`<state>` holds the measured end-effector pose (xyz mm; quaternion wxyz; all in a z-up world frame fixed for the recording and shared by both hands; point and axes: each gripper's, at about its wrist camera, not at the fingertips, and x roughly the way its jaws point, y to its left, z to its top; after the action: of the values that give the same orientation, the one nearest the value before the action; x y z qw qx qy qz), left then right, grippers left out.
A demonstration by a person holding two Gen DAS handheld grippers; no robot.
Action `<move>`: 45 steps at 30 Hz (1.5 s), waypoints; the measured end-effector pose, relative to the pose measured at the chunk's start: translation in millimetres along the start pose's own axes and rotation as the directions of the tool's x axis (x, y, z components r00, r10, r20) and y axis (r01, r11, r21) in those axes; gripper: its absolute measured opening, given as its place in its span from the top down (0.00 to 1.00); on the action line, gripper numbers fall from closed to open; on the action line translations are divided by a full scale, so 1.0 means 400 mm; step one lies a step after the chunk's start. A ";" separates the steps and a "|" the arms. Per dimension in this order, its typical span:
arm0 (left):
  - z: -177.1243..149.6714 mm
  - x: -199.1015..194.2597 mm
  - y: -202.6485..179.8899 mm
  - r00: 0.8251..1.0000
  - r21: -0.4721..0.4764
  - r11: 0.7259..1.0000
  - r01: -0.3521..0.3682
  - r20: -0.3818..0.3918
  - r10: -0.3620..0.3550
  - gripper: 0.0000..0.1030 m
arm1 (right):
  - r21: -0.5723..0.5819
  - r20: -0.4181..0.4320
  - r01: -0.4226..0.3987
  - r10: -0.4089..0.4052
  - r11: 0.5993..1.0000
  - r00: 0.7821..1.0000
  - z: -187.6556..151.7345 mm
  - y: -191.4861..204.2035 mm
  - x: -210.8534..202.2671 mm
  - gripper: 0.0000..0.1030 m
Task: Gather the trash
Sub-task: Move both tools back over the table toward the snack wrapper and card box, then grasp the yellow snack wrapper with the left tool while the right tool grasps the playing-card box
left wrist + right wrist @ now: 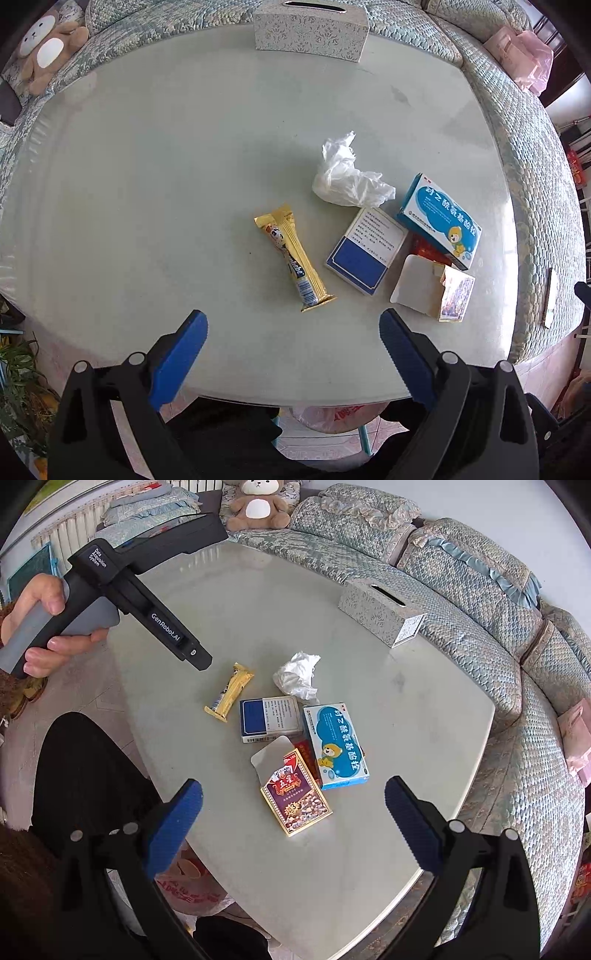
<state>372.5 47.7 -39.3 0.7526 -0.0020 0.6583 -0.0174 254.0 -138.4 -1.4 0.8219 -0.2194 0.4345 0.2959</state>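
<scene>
Ideally, the wide-open, empty left gripper (293, 325) straddles the gold foil snack wrapper (293, 256) at twelve o'clock crosswise, while the right gripper (293, 794) waits open.

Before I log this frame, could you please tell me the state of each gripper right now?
Left gripper: open, holding nothing.
Right gripper: open, holding nothing.
</scene>
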 end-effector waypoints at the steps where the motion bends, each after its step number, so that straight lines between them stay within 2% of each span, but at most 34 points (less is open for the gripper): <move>1: 0.008 0.012 0.003 1.000 -0.006 1.000 -0.007 -0.002 0.007 0.11 | -0.003 -0.009 -0.001 0.001 1.000 1.000 -0.001 -0.003 0.015 0.06; 5: 0.035 0.064 0.017 1.000 -0.033 0.999 -0.014 -0.021 0.013 0.11 | -0.026 -0.056 -0.006 0.004 1.000 0.998 -0.007 -0.010 0.079 0.06; 12: 0.067 0.149 0.035 0.998 -0.083 0.996 -0.034 -0.057 0.030 0.11 | -0.012 -0.134 -0.075 0.073 0.997 0.988 -0.037 -0.020 0.198 0.06; 17: 0.079 0.185 0.053 0.998 -0.123 0.992 -0.024 -0.063 0.017 0.11 | 0.003 -0.181 -0.111 0.110 0.994 0.977 -0.059 -0.024 0.262 0.06; 25: 0.076 0.231 0.085 0.998 -0.188 0.982 -0.030 -0.068 0.017 0.11 | -0.031 -0.213 -0.096 0.087 0.995 0.973 -0.073 -0.011 0.316 0.06; 32: 0.066 0.261 0.106 0.996 -0.197 0.980 -0.042 -0.083 0.026 0.11 | -0.021 -0.215 -0.055 0.049 0.998 0.975 -0.088 -0.006 0.355 0.06; 35: 0.055 0.277 0.122 0.995 -0.202 0.978 -0.043 -0.093 0.025 0.12 | -0.001 -0.215 -0.053 0.052 0.999 0.975 -0.095 -0.001 0.359 0.13; 36: 0.055 0.283 0.123 0.995 -0.197 0.980 -0.043 -0.100 0.023 0.15 | 0.004 -0.218 -0.049 0.049 0.999 0.975 -0.096 -0.001 0.362 0.24; 37: 0.052 0.289 0.125 0.994 -0.194 0.980 -0.045 -0.106 0.025 0.17 | 0.009 -0.221 -0.044 0.044 0.999 0.974 -0.098 -0.001 0.364 0.29; 39: 0.039 0.303 0.140 0.993 -0.191 0.981 -0.043 -0.120 0.021 0.23 | 0.017 -0.213 -0.045 0.048 0.999 0.976 -0.100 -0.002 0.361 0.30; 45: 0.013 0.295 0.133 0.993 -0.170 0.985 -0.043 -0.113 0.024 0.29 | 0.045 -0.189 -0.046 0.054 0.998 0.981 -0.101 -0.001 0.348 0.35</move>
<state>394.5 97.2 -156.9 0.7124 -0.0549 0.6977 0.0520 292.8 -122.5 -140.1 0.7733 -0.2190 0.5221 0.2852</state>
